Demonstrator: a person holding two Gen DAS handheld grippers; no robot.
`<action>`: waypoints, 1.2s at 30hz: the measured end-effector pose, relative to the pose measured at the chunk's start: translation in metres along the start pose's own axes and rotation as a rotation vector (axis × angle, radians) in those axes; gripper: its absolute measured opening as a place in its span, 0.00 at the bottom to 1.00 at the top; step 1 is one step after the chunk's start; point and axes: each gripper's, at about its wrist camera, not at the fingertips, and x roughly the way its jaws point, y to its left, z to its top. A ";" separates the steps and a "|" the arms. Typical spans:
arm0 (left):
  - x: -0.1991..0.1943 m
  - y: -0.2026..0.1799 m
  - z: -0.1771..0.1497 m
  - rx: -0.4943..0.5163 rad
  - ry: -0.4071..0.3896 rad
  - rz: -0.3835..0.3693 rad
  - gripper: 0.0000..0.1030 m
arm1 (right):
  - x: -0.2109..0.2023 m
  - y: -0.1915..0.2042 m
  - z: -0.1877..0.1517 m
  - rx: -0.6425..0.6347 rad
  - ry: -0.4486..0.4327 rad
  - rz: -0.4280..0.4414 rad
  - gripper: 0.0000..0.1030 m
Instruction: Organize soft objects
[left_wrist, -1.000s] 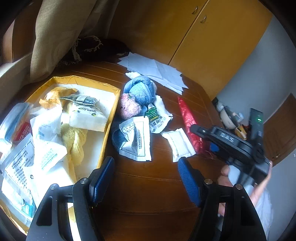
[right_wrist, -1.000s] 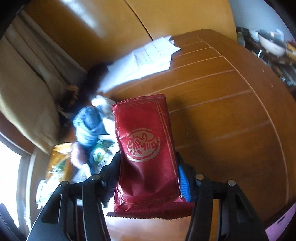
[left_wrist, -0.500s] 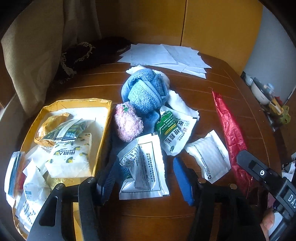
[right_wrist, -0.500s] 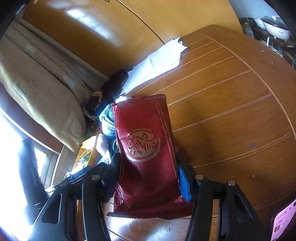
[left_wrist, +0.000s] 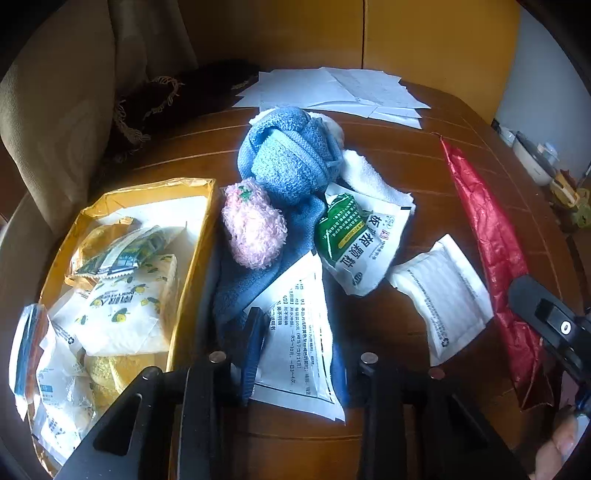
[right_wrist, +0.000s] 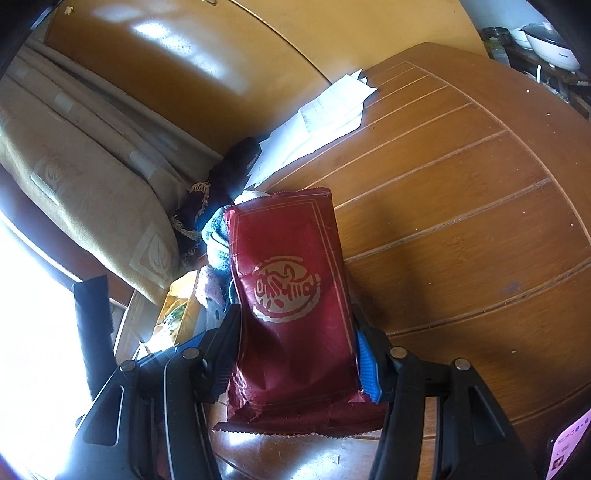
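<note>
My left gripper (left_wrist: 295, 350) is open, its blue fingers either side of a white printed sachet (left_wrist: 299, 332) lying on a dark blue cloth (left_wrist: 255, 284). Behind it sit a pink fluffy ball (left_wrist: 255, 225), a blue knitted ball (left_wrist: 288, 155), a white towel (left_wrist: 369, 173), a green-and-white packet (left_wrist: 358, 236) and a white flat pouch (left_wrist: 443, 295). My right gripper (right_wrist: 295, 354) is shut on a red snack packet (right_wrist: 291, 295), held above the table; it shows edge-on in the left wrist view (left_wrist: 495, 251).
A yellow tray (left_wrist: 192, 236) at the left holds several packets and pouches. White papers (left_wrist: 332, 92) lie at the table's far edge. A beige cushion (left_wrist: 55, 110) and dark fringed cloth (left_wrist: 177, 96) are at the back left. Kitchenware (right_wrist: 546, 33) stands beyond the table.
My left gripper has moved forward and down over the white sachet, its fingers now astride it. The right gripper still holds the red packet and has swung slightly.
</note>
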 end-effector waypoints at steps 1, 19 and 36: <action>-0.005 0.002 -0.003 -0.016 -0.010 -0.024 0.32 | 0.000 -0.001 0.000 0.006 -0.002 0.003 0.53; -0.111 0.070 -0.055 -0.241 -0.183 -0.361 0.32 | -0.018 0.048 -0.017 -0.116 -0.027 0.016 0.53; -0.130 0.217 -0.043 -0.367 -0.316 -0.216 0.32 | 0.060 0.180 -0.042 -0.332 0.155 0.063 0.53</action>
